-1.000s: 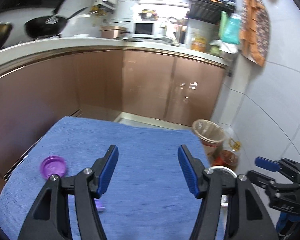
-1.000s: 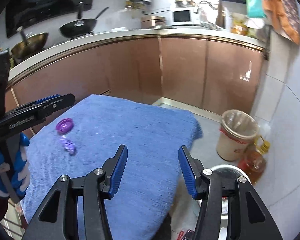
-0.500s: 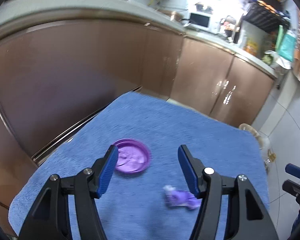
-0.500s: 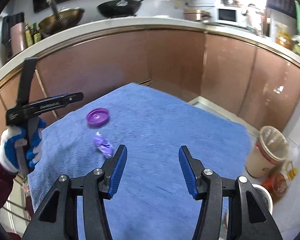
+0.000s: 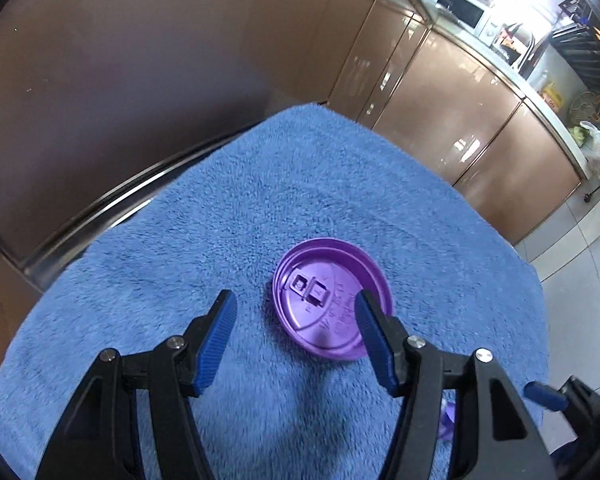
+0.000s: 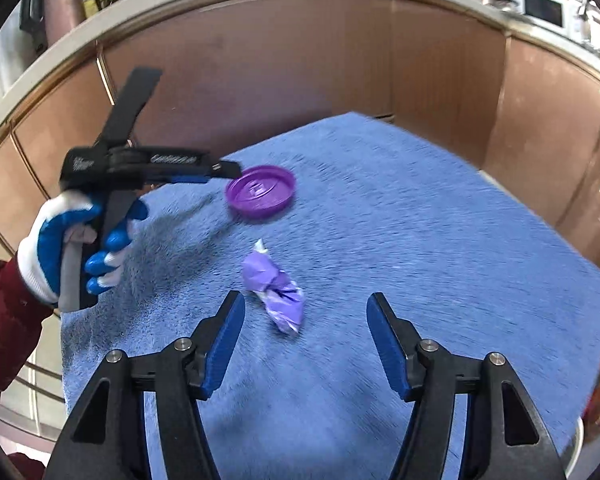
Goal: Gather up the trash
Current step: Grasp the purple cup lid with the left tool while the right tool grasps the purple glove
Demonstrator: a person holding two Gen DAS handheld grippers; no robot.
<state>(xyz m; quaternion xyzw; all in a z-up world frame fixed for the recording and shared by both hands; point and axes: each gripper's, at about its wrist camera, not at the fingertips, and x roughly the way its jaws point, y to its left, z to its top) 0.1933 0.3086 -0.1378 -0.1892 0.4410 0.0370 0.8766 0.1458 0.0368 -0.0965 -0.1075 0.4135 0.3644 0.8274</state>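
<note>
We hold the left gripper [image 5: 296, 320] over the purple lid [image 5: 332, 300], fingers spread and gripping nothing; the lid lies flat mid-bench on the blue towel [image 5: 260, 200], well clear of its edges. Our right gripper [image 6: 305, 322] has just been opening its fingers; the crumpled purple wrapper [image 6: 276, 290] lies just beyond them, untouched, with bare towel all round.

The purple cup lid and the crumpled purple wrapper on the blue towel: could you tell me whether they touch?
Apart. The right wrist view shows bare blue towel between the purple cup lid and the crumpled purple wrapper.
</note>
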